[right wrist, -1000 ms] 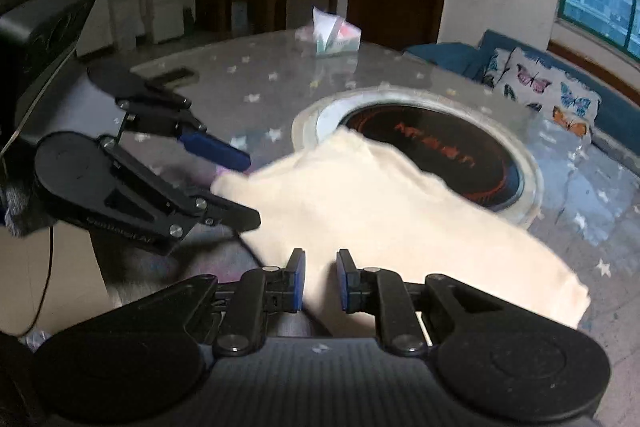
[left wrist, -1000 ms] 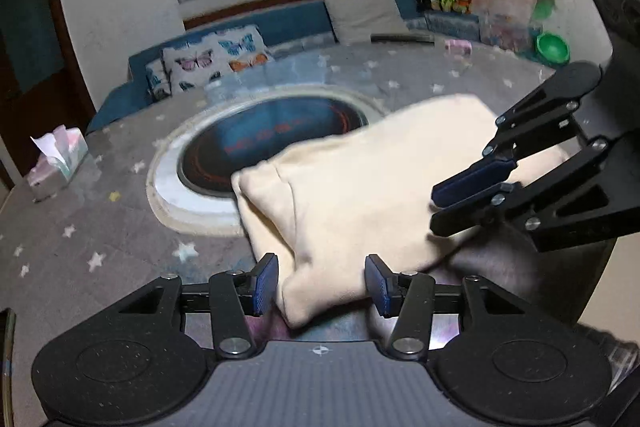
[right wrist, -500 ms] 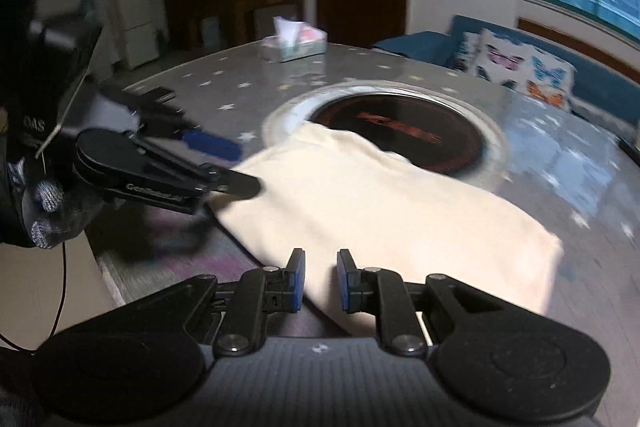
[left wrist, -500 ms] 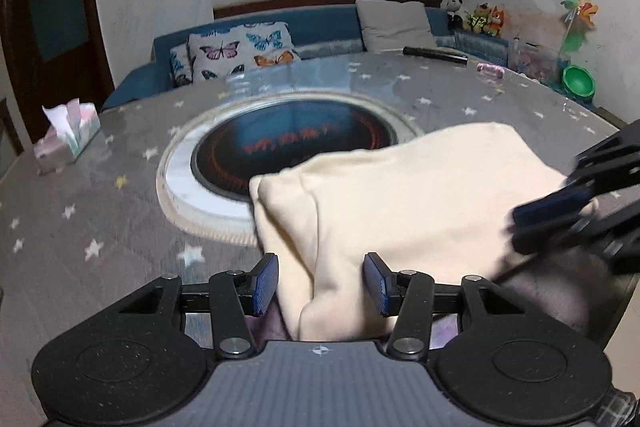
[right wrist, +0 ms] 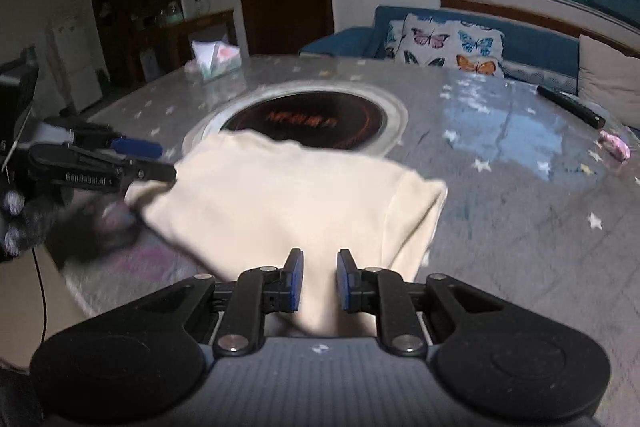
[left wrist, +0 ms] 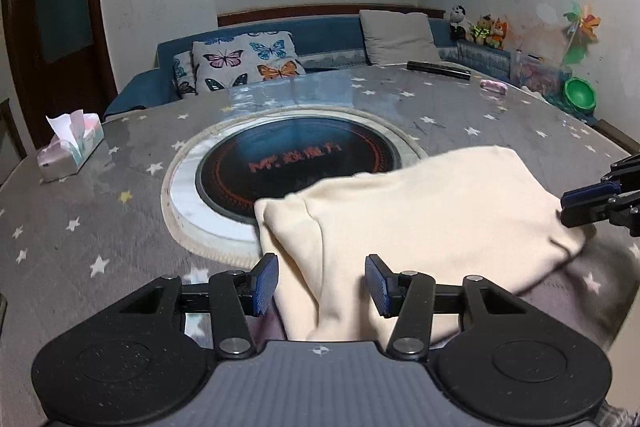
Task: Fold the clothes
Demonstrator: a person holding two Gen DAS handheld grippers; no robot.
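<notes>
A cream garment lies folded on the grey star-patterned table, near its front edge; it also shows in the right wrist view. My left gripper is open, its pads either side of the garment's near left corner, not closed on it. My right gripper is open with a narrow gap, over the garment's near right edge. In the left wrist view the right gripper's fingertips show at the garment's right end. In the right wrist view the left gripper's fingers show at its left end.
A round black cooktop with a pale ring sits mid-table. A tissue box stands at the left. A black remote and a pink object lie at the far right. A sofa with butterfly cushions is behind.
Both grippers have drawn back and apart, the right one moving off to the garment's right end. The garment has settled flat on the table.
</notes>
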